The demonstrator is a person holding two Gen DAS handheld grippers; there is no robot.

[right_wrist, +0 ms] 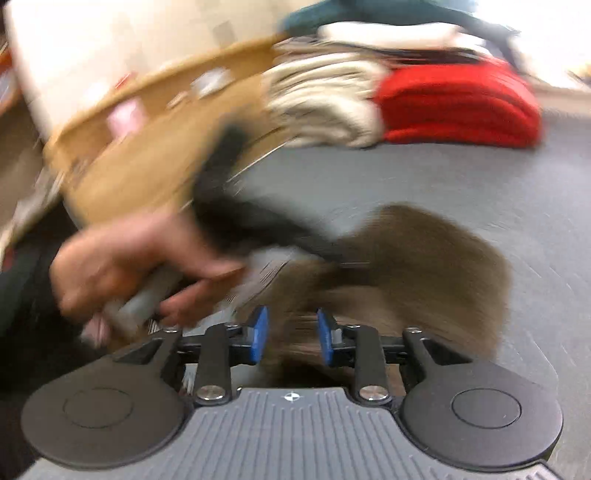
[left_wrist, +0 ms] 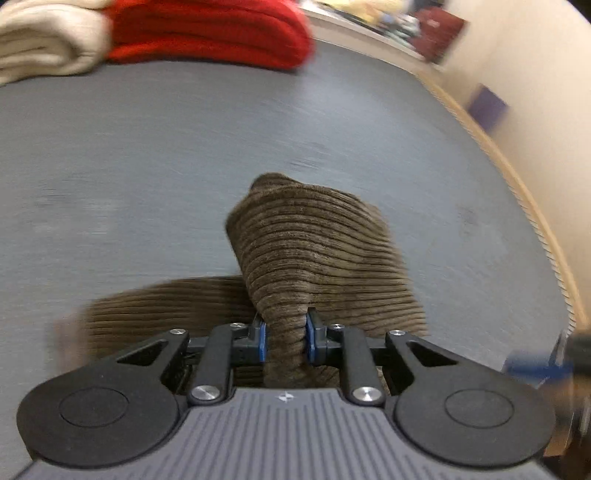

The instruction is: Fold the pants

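While blurred, right hand-held gripper (right_wrist: 289, 335) w/ gap, pants (right_wrist: 424, 266) indistinct.

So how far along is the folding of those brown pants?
Midway, it seems. Done: red and cream garments lie folded at the table's far side. In hand: the left gripper pinches a bunch of the brown pants, lifted above the part lying flat; the right gripper is open at the cloth, too blurred to judge contact. Left: laying the fold down and smoothing it.
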